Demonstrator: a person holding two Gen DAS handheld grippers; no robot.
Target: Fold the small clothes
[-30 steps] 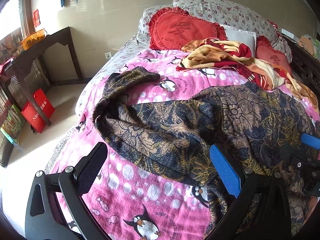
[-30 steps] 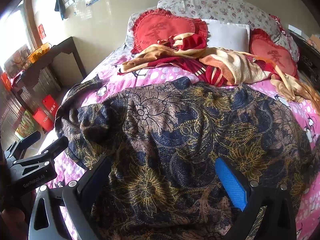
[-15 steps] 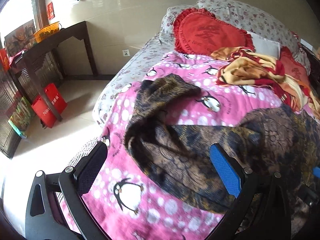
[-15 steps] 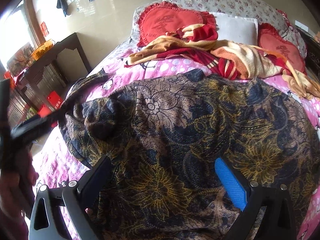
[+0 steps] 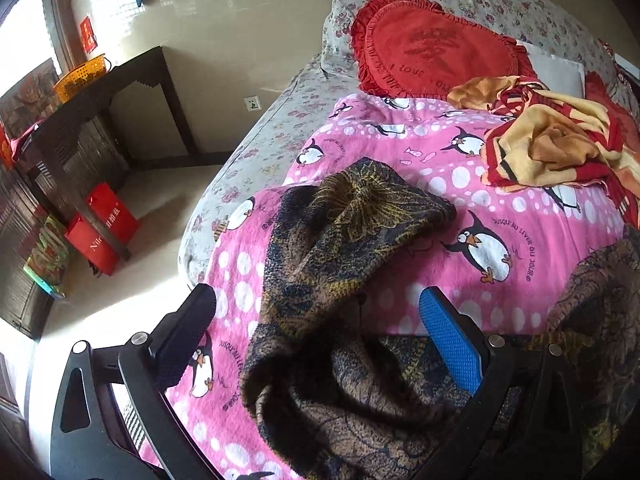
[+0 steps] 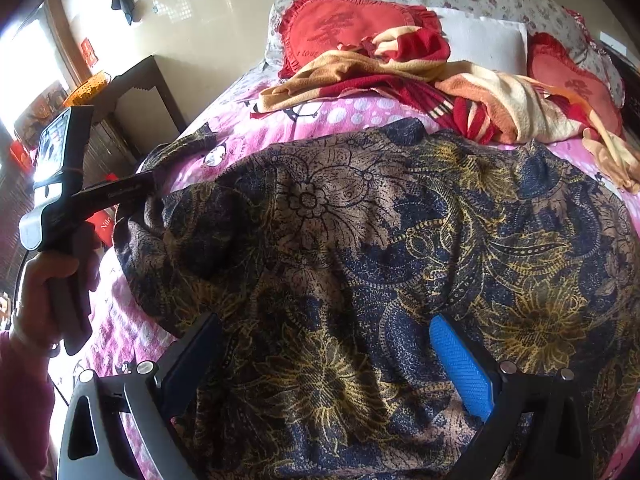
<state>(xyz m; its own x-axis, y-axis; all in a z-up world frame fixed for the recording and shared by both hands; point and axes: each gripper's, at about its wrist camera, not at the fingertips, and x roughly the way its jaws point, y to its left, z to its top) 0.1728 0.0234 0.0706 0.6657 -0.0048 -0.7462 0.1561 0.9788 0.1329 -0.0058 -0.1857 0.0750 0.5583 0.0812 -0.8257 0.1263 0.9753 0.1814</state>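
A dark navy-and-gold floral garment (image 6: 380, 248) lies spread on the pink penguin bedspread (image 5: 460, 168). Its left sleeve (image 5: 344, 232) is bunched and stretches away from me in the left wrist view. My left gripper (image 5: 316, 328) is open, with its jaws on either side of the sleeve. In the right wrist view the left gripper's body (image 6: 60, 184) shows at the garment's left edge. My right gripper (image 6: 328, 352) is open and hovers over the garment's near hem.
A red-and-tan blanket (image 6: 420, 80) is heaped beyond the garment. Red heart cushions (image 5: 432, 52) and pillows lie at the headboard. A dark wooden table (image 5: 100, 96) and a red bag (image 5: 100, 228) stand on the floor left of the bed.
My left gripper has moved left and forward along the garment to its bunched sleeve. My right gripper has stayed over the hem, both open throughout.
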